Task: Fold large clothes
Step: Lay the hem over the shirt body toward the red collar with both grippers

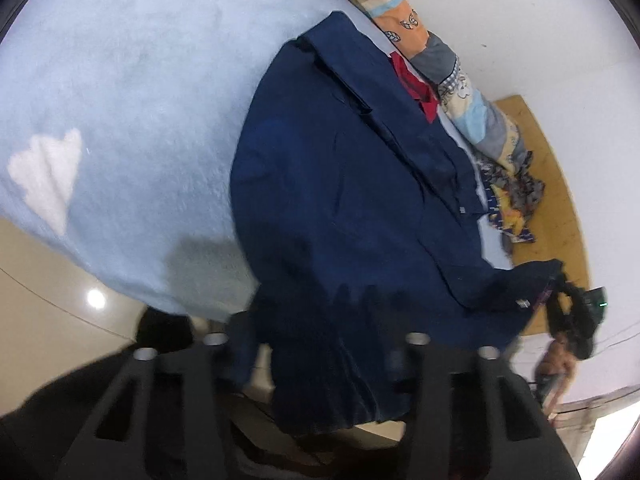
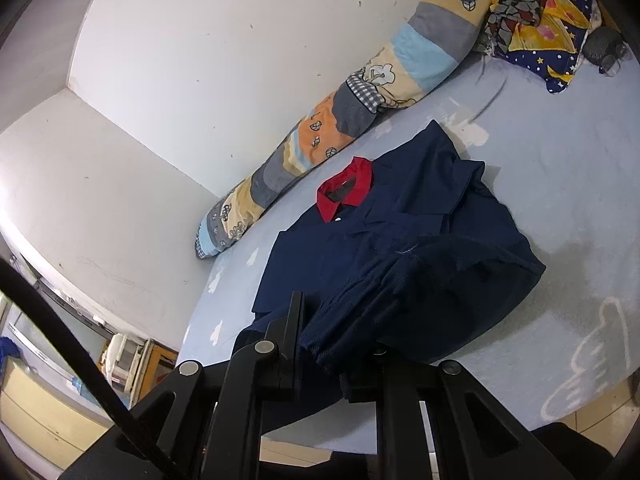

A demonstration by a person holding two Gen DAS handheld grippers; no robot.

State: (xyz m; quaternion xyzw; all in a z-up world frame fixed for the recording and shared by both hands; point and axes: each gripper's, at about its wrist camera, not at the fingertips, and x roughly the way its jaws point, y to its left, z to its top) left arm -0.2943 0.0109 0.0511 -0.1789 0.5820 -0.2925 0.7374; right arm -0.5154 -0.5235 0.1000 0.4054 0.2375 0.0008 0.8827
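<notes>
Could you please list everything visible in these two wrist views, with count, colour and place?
Shirt: one, navy with a red collar, lying partly folded on the bed, hem at the near edge.
Bed sheet: one, pale blue with white cloud prints, under the shirt.
Rolled quilt: one, patchwork of grey, orange, cream and blue, along the white wall.
Crumpled cloth: one pile, yellow and navy with stars, far end of the bed.
Dark grey object: one, beside that pile; too small to identify.
Left tongs: one, black, around the shirt's hanging hem; blurred, grip unclear.
Right tongs: one, black, shut on bunched shirt fabric.
</notes>
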